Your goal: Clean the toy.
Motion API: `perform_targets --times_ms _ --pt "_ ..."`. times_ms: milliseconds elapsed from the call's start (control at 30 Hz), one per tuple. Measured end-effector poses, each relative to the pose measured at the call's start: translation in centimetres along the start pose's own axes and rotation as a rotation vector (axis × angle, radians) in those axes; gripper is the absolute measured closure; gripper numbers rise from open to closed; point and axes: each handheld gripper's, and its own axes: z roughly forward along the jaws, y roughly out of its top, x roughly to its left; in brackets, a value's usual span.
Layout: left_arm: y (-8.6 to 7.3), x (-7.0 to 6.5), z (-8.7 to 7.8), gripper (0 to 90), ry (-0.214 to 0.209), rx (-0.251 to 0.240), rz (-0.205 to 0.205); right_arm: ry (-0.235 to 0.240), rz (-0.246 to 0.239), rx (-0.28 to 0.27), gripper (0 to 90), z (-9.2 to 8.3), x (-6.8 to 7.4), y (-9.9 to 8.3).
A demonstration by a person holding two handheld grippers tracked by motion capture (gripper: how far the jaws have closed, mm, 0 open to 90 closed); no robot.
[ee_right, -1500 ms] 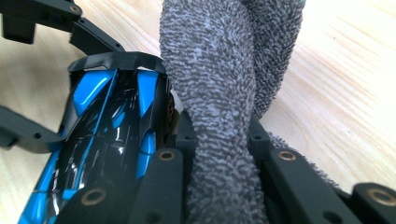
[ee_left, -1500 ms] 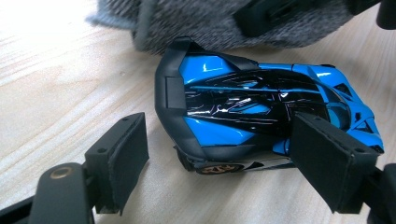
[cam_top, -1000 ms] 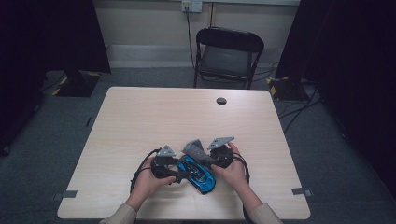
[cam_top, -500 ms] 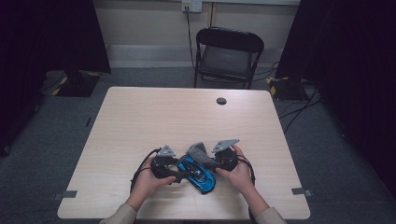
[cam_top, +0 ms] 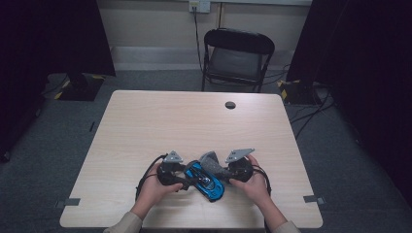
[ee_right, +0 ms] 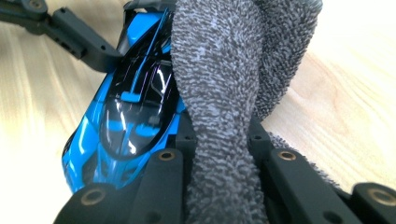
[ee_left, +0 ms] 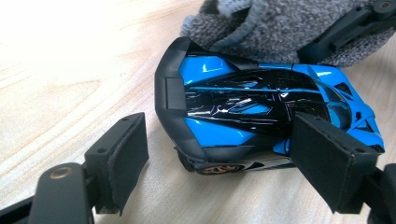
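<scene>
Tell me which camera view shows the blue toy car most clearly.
The left gripper view: the blue toy car lies whole between the open left claw. The right gripper view shows it partly behind the grey cloth. The high view shows it small, between both hands.

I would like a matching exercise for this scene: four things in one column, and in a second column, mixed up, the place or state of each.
Things:
1. toy car
2. grey cloth
3. left gripper
4. folding chair

Places or states:
A. pinched between shut jaws
B. beyond the far edge of the table
C. blue and black, on the table between both hands
D. jaws apart, one on each side of the car

Pairs: 1-C, 2-A, 3-D, 4-B
</scene>
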Motion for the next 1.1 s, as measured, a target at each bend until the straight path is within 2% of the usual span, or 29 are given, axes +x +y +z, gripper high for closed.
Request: perform_targets --times_ms 1100 --pt "0.1 0.0 0.0 19.4 -0.003 0.008 0.003 0.041 0.018 -0.005 74.3 -3.0 0.5 -3.2"
